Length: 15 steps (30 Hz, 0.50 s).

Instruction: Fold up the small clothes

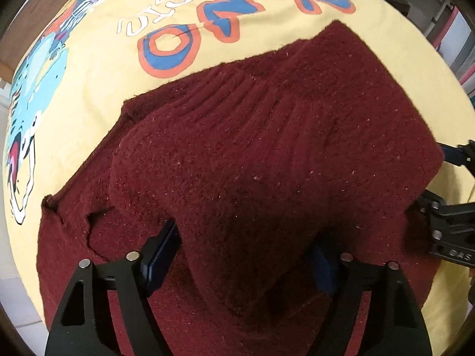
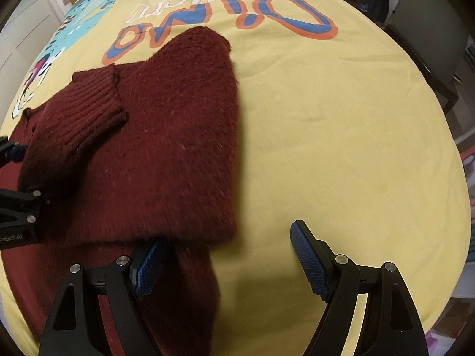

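Note:
A dark red knit sweater lies folded on a yellow printed cloth; it also shows in the right wrist view, with a ribbed cuff folded over its left side. My left gripper stands open with a fold of the sweater bunched between its blue pads; its right pad is mostly covered by fabric. My right gripper is open at the sweater's near right corner, its left pad against the fabric edge, its right pad over bare cloth.
The yellow cloth carries a blue and orange "DINO" print and a teal dinosaur. Each gripper shows at the edge of the other's view: the right gripper and the left gripper. Dark furniture stands at far right.

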Motion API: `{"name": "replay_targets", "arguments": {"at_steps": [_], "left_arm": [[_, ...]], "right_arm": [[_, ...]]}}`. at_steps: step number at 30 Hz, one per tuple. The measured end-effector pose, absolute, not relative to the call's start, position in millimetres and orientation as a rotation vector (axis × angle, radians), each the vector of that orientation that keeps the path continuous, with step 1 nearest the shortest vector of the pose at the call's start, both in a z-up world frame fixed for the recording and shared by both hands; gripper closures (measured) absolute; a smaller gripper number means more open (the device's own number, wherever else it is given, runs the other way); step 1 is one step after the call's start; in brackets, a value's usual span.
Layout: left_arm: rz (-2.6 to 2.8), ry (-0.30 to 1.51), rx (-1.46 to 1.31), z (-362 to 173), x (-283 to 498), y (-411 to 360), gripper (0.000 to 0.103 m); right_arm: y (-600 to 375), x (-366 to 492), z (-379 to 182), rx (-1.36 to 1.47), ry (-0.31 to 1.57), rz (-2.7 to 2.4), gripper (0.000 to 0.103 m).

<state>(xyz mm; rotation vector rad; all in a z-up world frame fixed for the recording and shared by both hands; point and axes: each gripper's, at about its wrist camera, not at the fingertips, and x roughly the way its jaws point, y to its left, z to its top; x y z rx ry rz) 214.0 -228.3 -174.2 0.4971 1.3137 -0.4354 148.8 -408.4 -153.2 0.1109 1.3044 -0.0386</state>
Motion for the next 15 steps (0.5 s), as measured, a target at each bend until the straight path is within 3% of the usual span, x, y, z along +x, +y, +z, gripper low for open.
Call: {"name": "replay_targets", "arguments": {"at_steps": [2,4,7,8,15], "left_arm": [[-0.421,1.300,0.505,-170,214,-219,0.063],[-0.396,1.286,0.489,-164,217,-206,0.085],[-0.393,1.299,0.384,-156,225,-181,0.089],[-0.390,1.301,0.348,-153,228,-172,0.089],[-0.309,1.258,0.189,-131,227,-107,0.089]], "right_arm": [[-406,156,-153,0.140,1.308,-0.047,0.022],[-402,160,-152,0.154,1.303,-0.049,0.025],[-396,165,-150,0.170,1.292,-0.025,0.064],[-394,167,-149,0.191,1.289,-0.005,0.081],[-385,170,-137,0.220,1.281,0.030,0.086]]}}
